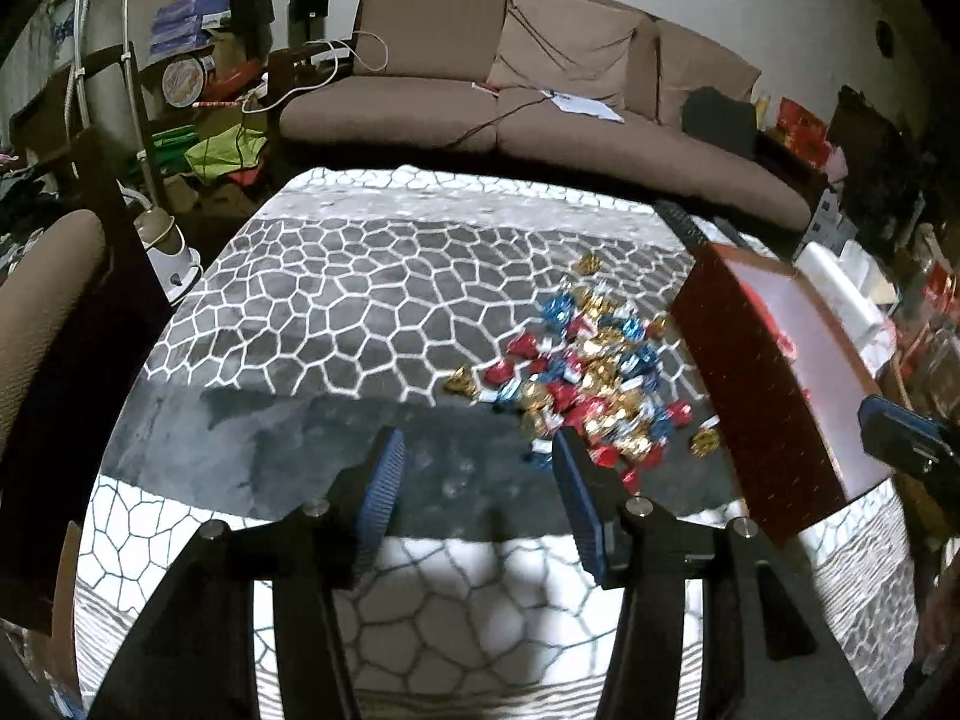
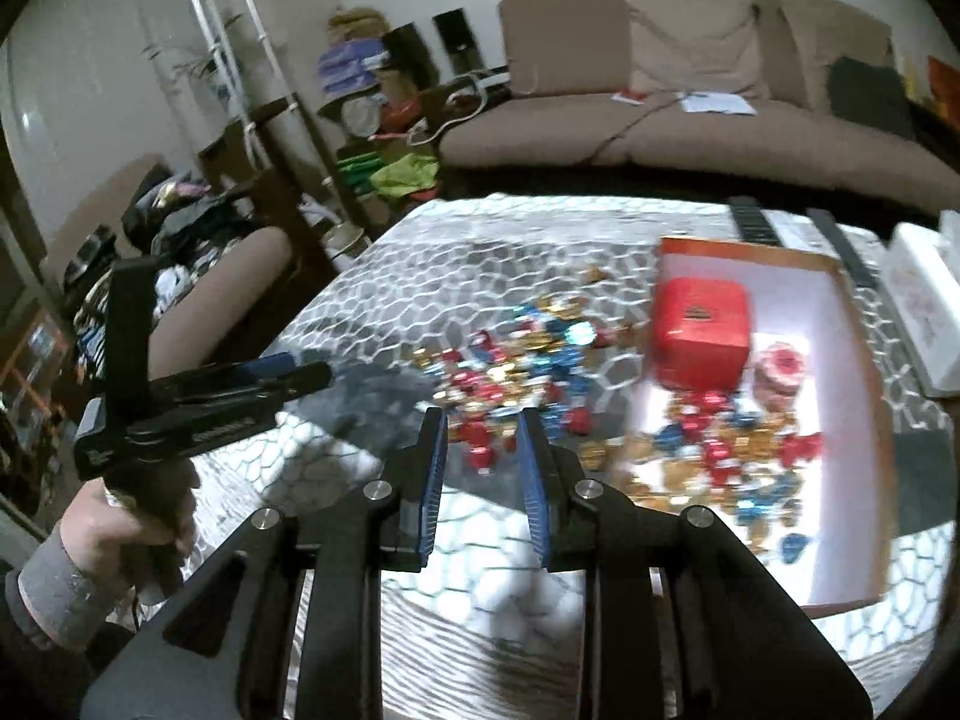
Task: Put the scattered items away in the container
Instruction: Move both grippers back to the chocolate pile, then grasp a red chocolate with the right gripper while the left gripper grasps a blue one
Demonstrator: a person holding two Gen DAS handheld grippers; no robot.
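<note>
A pile of foil-wrapped candies (image 1: 594,372), red, blue and gold, lies scattered on the patterned cloth, beside a red box with a white inside (image 1: 774,396). My left gripper (image 1: 477,456) is open and empty, just left of the pile's near edge. In the right wrist view the candy pile (image 2: 522,366) lies ahead of my right gripper (image 2: 480,426), which is open and empty. The box (image 2: 840,324) holds several candies (image 2: 720,456), a red cube (image 2: 699,333) and a pink item (image 2: 780,369). The left gripper (image 2: 300,375) shows at left, held by a hand.
The table is covered by a grey and white honeycomb cloth (image 1: 360,312). A brown sofa (image 1: 540,96) stands behind it. A chair (image 1: 48,312) is at the left. A white box (image 2: 924,312) and dark strips (image 2: 840,246) lie right of the red box.
</note>
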